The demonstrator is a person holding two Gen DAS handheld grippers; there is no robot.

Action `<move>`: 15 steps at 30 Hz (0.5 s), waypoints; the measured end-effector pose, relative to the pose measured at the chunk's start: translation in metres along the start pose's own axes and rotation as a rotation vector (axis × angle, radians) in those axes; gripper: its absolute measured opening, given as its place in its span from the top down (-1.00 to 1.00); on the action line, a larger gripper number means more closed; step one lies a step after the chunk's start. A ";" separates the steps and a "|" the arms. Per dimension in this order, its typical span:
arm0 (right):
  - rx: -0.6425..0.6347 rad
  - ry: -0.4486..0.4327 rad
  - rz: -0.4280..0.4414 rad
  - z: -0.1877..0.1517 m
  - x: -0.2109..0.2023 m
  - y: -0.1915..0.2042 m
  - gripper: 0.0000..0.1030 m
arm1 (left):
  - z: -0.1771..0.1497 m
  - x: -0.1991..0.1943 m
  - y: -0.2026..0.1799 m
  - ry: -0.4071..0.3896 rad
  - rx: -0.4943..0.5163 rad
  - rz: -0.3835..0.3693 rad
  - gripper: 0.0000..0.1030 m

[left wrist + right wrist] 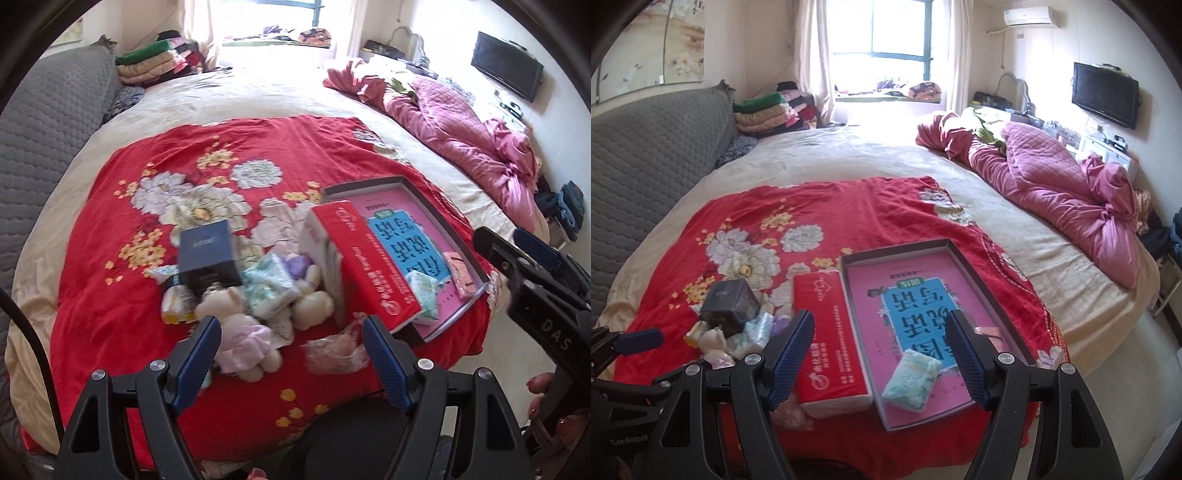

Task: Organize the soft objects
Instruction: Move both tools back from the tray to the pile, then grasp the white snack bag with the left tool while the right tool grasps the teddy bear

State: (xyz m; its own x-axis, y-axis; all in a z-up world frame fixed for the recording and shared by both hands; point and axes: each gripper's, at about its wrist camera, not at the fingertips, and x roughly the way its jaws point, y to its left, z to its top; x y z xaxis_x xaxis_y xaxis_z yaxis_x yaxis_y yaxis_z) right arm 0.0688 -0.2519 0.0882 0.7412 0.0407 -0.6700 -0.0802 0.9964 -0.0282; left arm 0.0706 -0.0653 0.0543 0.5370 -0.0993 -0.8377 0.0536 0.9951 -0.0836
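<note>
While both tools hang above the red flowered blanket (849,206) on the bed, the left gripper (291,354) and the right gripper (879,350) each stand with jaws apart and nothing between them. A heap of soft things lies on the blanket left of the red tissue pack (827,339): a plush bear (240,325), small tissue packets (269,291) and a dark box (208,254) on top. One green packet (910,378) lies inside the shallow tray (982,280), just right of the tissue pack, near its front edge.

red tissue pack (827,339) walls off tray (997,291) from toy pile (255,295); far bedspread (820,206) lies open.
</note>
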 end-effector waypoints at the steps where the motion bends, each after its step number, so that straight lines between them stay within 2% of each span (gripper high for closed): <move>1: -0.005 -0.003 0.002 0.001 -0.002 0.004 -0.45 | 0.000 -0.002 0.007 -0.006 -0.012 0.012 -0.52; 8: -0.040 -0.016 0.033 0.003 -0.010 0.025 -0.45 | -0.003 -0.014 0.064 -0.022 -0.114 0.057 -0.52; 15: -0.079 -0.013 0.099 0.000 -0.014 0.057 -0.45 | -0.012 -0.015 0.115 -0.026 -0.220 0.088 -0.52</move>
State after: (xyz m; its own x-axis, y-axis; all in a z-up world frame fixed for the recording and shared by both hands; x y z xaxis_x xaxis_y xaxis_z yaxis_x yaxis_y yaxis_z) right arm 0.0540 -0.1953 0.0958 0.7359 0.1402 -0.6625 -0.2051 0.9785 -0.0208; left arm 0.0587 0.0510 0.0508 0.5531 -0.0098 -0.8331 -0.1775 0.9756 -0.1294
